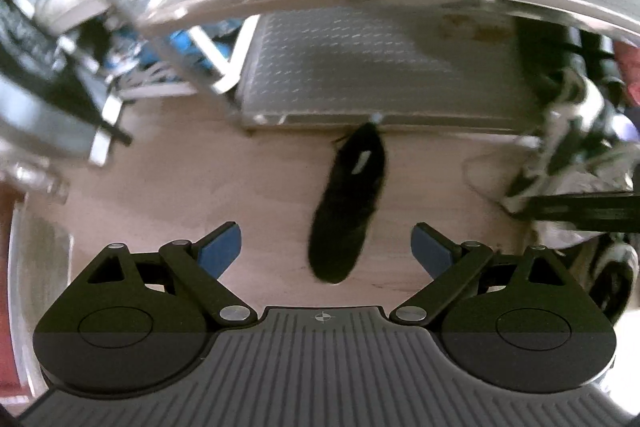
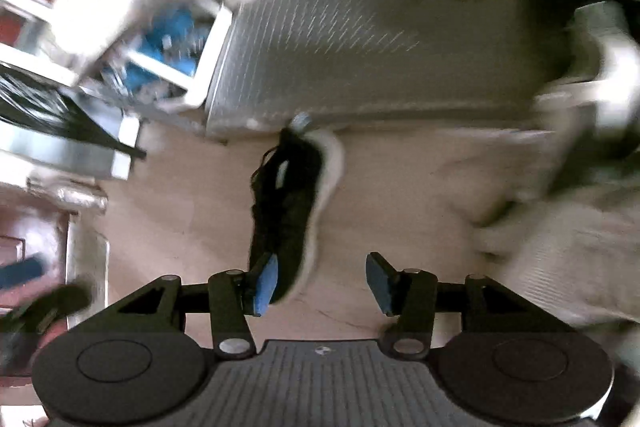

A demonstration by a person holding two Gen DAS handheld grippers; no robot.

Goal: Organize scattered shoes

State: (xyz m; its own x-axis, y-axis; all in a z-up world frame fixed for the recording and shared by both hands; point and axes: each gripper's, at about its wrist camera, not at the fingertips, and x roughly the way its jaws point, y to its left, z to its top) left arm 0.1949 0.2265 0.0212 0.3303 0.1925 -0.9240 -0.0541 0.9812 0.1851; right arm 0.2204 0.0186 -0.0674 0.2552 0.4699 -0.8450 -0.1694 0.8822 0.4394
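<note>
Pale wood floor [image 1: 168, 187] lies under both our grippers. Our left gripper [image 1: 326, 251] hangs over it with fingers spread wide and nothing between them. Our right gripper [image 2: 322, 283] has its fingers partly apart, also empty. The black shoe [image 1: 348, 207] lies on the floor beyond both, lengthwise, its far end touching the front edge of the grey rack [image 1: 380, 67]. Bare floor runs along either side of the shoe. Left of the rack stand white frames [image 2: 200, 67] with blue things; to its right, a blurred pale heap [image 1: 580, 179].
</note>
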